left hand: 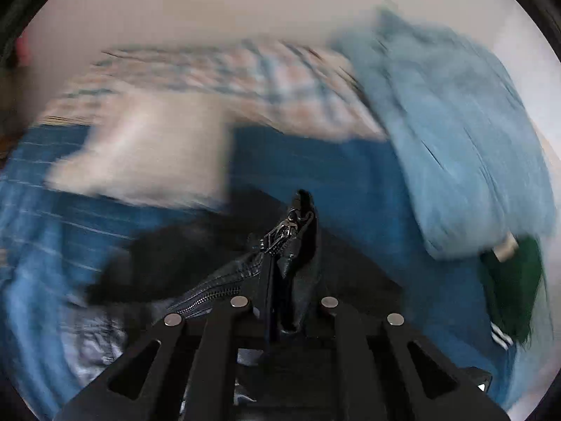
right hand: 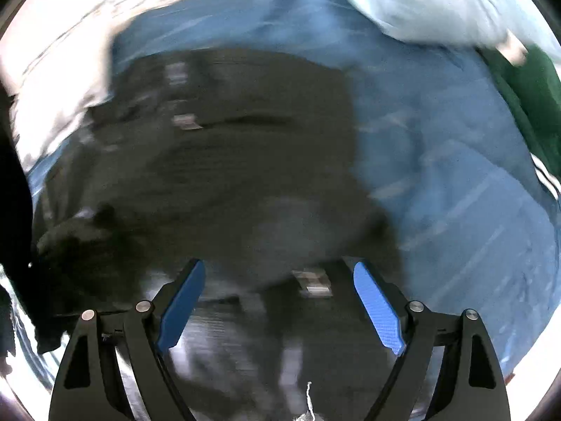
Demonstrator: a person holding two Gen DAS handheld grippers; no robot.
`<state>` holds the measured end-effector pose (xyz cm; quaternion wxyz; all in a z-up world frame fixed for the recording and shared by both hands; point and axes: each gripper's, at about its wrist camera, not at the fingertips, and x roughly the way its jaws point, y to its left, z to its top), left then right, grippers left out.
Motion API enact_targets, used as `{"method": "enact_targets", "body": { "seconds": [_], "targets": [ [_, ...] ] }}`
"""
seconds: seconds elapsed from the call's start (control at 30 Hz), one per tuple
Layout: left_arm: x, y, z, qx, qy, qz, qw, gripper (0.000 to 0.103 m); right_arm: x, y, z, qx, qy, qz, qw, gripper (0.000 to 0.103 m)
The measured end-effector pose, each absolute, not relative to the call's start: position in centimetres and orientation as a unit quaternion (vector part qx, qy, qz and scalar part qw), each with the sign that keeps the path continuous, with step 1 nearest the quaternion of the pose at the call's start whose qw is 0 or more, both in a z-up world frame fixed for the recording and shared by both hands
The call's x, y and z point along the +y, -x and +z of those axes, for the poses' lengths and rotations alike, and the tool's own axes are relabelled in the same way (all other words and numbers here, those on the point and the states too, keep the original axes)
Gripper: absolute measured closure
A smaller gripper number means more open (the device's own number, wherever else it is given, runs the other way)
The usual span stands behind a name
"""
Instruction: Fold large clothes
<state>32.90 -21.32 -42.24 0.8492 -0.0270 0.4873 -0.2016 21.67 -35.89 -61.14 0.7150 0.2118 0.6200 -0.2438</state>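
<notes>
A black leather jacket (left hand: 224,280) lies spread on a blue striped bed cover (left hand: 333,175), its zippered edge lifted and pinched between the closed fingers of the left hand-held gripper (left hand: 280,280). The right hand-held gripper (right hand: 280,301) hangs just above the jacket's dark body (right hand: 228,158), blue pads (right hand: 378,308) spread wide and holding nothing. A light blue garment (left hand: 455,147) and a green one with white stripes (left hand: 512,287) lie piled at the cover's far side, with a pale folded cloth (left hand: 147,147) near a plaid blanket (left hand: 228,70). Both views are blurred. To fold cleanly, the left grip likely needs to carry the edge straight across while the right closes on the matching edge, keeping the stiff leather taut and clear of the pile.
</notes>
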Motion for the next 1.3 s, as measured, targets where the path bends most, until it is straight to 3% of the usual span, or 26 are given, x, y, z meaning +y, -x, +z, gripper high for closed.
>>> {"method": "enact_targets", "body": {
  "seconds": [0.2, 0.27, 0.3, 0.33, 0.37, 0.57, 0.77, 0.93, 1.0, 1.03, 1.07, 1.13, 1.17, 1.2, 1.3],
  "targets": [
    [-30.3, -30.5, -50.2, 0.558, -0.065, -0.220, 0.798, 0.091, -42.6, -16.6, -62.9, 0.612, -0.273, -0.255, 0.697, 0.015],
    [-30.7, -29.8, -51.0, 0.555, -0.080, -0.226, 0.796, 0.076, -44.1, -15.4, -63.1, 0.607, -0.295, -0.253, 0.693, 0.015],
    [-30.8, -29.7, -51.0, 0.557, -0.081, -0.237, 0.792, 0.049, -44.8, -14.9, -63.1, 0.604, -0.306, -0.249, 0.693, 0.015],
    [-30.5, -29.5, -50.8, 0.555, -0.081, -0.239, 0.793, 0.014, -45.3, -14.7, -63.1, 0.601, -0.313, -0.246, 0.693, 0.015],
    [-30.1, -29.5, -50.2, 0.550, -0.077, -0.239, 0.796, 0.006, -45.8, -14.4, -62.8, 0.596, -0.323, -0.241, 0.695, 0.015],
    [-25.6, -30.5, -46.9, 0.536, -0.052, -0.203, 0.818, 0.005, -47.1, -14.6, -60.6, 0.572, -0.384, -0.189, 0.699, 0.015],
    [-10.9, -29.5, -43.8, 0.516, -0.067, -0.011, 0.854, 0.005, -44.3, -22.2, -58.6, 0.556, -0.404, -0.079, 0.722, 0.015],
    [-1.7, -29.7, -48.5, 0.559, -0.091, 0.120, 0.815, 0.005, -41.1, -29.4, -61.6, 0.610, -0.321, -0.056, 0.722, 0.015],
    [0.1, -31.0, -51.0, 0.584, -0.064, 0.131, 0.798, 0.005, -39.6, -31.3, -64.2, 0.657, -0.280, -0.059, 0.698, 0.020],
    [0.5, -31.6, -51.8, 0.587, -0.051, 0.131, 0.797, 0.005, -39.5, -31.6, -65.0, 0.669, -0.267, -0.064, 0.691, 0.032],
    [0.6, -32.3, -52.7, 0.591, -0.042, 0.128, 0.795, 0.005, -39.1, -31.8, -65.6, 0.680, -0.243, -0.080, 0.687, 0.061],
    [0.0, -33.8, -54.3, 0.593, -0.045, 0.124, 0.794, 0.005, -39.1, -31.3, -65.4, 0.683, -0.211, -0.108, 0.691, 0.091],
    [-0.4, -34.5, -54.9, 0.593, -0.047, 0.115, 0.795, 0.005, -39.5, -30.8, -64.9, 0.672, -0.218, -0.113, 0.699, 0.100],
    [-0.7, -35.2, -55.3, 0.595, -0.052, 0.110, 0.795, 0.005, -39.9, -30.1, -64.1, 0.659, -0.222, -0.122, 0.708, 0.103],
    [-1.5, -36.5, -55.2, 0.595, -0.059, 0.095, 0.796, 0.005, -41.4, -28.1, -61.2, 0.617, -0.224, -0.161, 0.737, 0.103]
  ]
}}
